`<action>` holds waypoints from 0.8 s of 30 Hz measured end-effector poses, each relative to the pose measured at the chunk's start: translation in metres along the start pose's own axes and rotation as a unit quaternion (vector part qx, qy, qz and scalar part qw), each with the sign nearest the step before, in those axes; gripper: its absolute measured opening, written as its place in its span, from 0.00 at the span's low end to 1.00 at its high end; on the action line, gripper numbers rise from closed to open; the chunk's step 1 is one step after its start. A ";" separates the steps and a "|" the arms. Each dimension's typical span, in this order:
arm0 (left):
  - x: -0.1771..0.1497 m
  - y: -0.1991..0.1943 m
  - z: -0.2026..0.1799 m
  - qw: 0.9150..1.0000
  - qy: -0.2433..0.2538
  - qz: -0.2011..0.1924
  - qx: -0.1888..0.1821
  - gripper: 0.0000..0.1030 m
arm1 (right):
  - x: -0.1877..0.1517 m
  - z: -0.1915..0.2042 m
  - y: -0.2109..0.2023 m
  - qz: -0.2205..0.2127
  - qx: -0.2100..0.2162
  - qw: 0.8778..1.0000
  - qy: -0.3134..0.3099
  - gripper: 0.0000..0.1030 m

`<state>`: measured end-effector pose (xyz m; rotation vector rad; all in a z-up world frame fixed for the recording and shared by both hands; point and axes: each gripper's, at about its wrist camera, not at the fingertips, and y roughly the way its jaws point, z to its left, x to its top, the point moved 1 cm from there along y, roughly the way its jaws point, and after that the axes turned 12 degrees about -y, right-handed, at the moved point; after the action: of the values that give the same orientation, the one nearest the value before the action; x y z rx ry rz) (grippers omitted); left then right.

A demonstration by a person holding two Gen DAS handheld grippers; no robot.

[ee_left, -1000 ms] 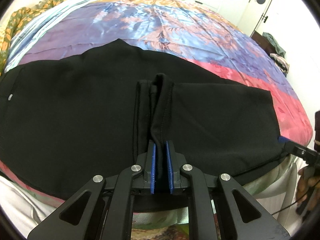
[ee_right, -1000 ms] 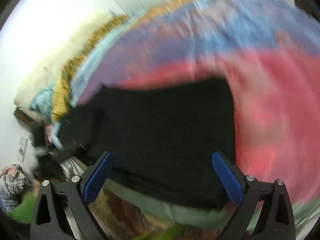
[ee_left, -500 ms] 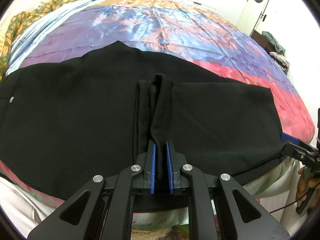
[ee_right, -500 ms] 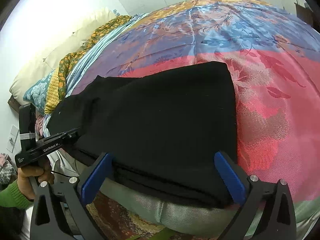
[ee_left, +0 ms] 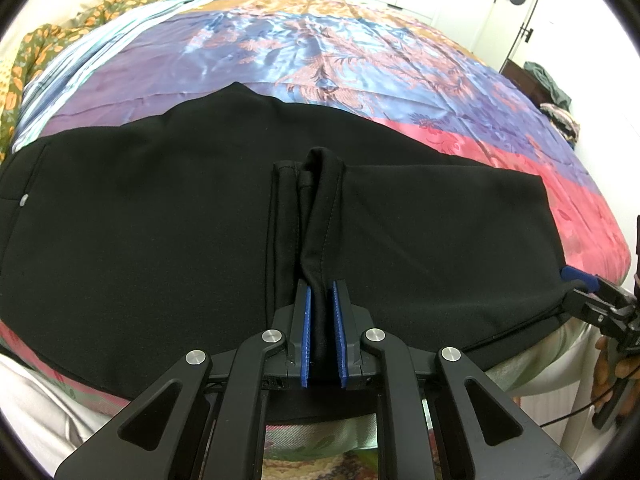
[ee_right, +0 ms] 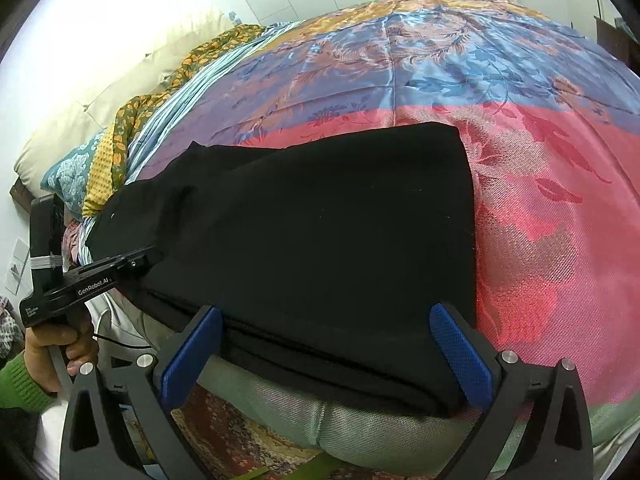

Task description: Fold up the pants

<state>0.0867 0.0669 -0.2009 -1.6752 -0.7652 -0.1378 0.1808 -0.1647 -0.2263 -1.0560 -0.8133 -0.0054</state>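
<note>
Black pants (ee_left: 140,220) lie across the near edge of the bed, folded over on themselves. My left gripper (ee_left: 322,292) is shut on a raised pinch of a stitched hem in the middle of the cloth. In the right wrist view the left gripper (ee_right: 154,254) bites the pants (ee_right: 320,220) at their left side, held by a hand in a green sleeve. My right gripper (ee_right: 325,312) is open wide, its blue pads on either side of the folded end at the mattress edge, not pressing. The left wrist view catches the right gripper (ee_left: 580,280) at the far right.
A satin bedspread (ee_left: 320,52) in purple, blue, orange and pink covers the bed. Pillows and a patterned blanket (ee_right: 120,120) lie at the head. A door (ee_left: 520,0) and a chair with clothes (ee_left: 548,88) stand beyond. A patterned rug (ee_right: 240,432) lies below the mattress edge.
The right wrist view has gone from motion blur to sharp as the right gripper rolled slightly and settled at the folded end. The left gripper and its pinch of cloth have not moved.
</note>
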 end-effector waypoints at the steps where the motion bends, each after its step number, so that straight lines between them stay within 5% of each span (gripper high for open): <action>1: 0.000 0.000 0.000 1.000 0.000 0.000 0.000 0.11 | 0.000 0.000 0.000 0.000 -0.001 1.000 -0.001 1.00; 24: -0.001 0.000 -0.001 1.000 0.009 -0.001 0.002 0.11 | 0.001 0.003 0.003 0.007 -0.017 1.000 -0.019 1.00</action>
<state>0.0863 0.0660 -0.2007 -1.6672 -0.7531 -0.1508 0.1806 -0.1601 -0.2278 -1.0971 -0.8430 0.0141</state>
